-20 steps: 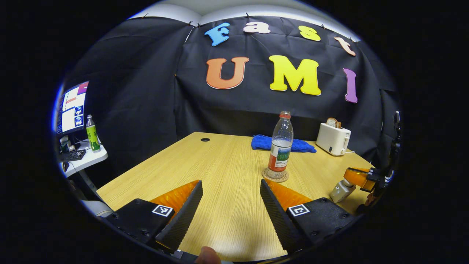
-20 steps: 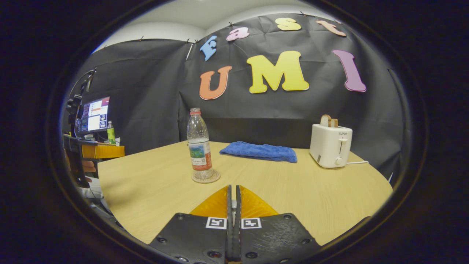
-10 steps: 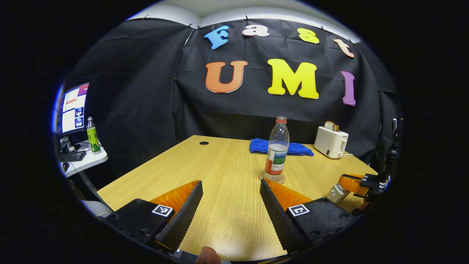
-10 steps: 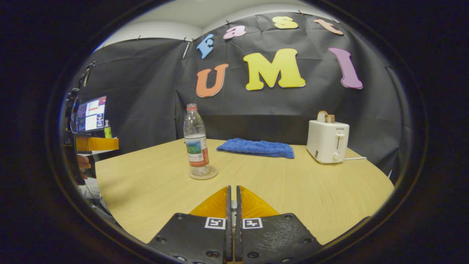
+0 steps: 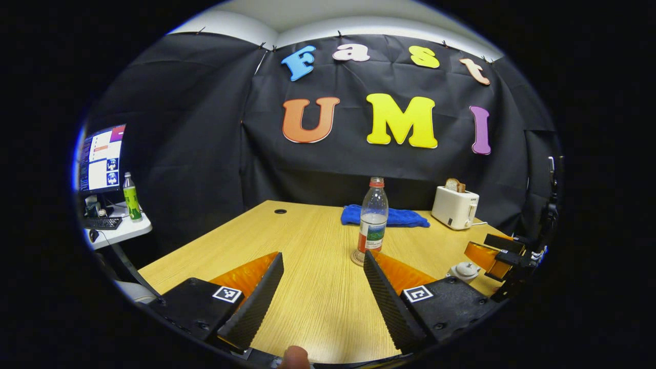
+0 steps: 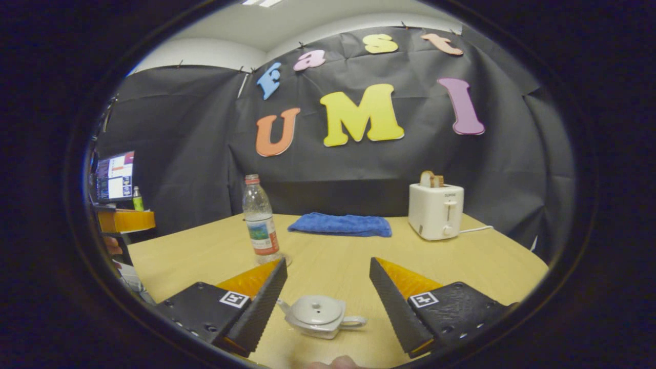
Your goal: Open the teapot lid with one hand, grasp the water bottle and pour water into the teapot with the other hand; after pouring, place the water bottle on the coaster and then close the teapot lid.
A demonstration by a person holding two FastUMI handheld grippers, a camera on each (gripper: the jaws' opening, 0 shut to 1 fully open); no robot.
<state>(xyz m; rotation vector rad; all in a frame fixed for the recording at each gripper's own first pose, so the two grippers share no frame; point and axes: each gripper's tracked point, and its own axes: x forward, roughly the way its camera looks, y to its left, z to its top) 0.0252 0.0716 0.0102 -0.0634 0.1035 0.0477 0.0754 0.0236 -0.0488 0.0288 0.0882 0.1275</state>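
Right gripper view: the right gripper [image 6: 328, 287] is spread wide and empty above the teapot [image 6: 319, 316], lid seated. The left gripper [image 5: 323, 287] is likewise wide open and empty — the water bottle [image 5: 372, 215] stands on its coaster [image 5: 357, 259]. The task appears finished.

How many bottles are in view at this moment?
2. A clear plastic water bottle with a red cap stands upright on the round coaster on the wooden table. A green-labelled bottle stands on the white side desk by the monitor. Others may be hidden.
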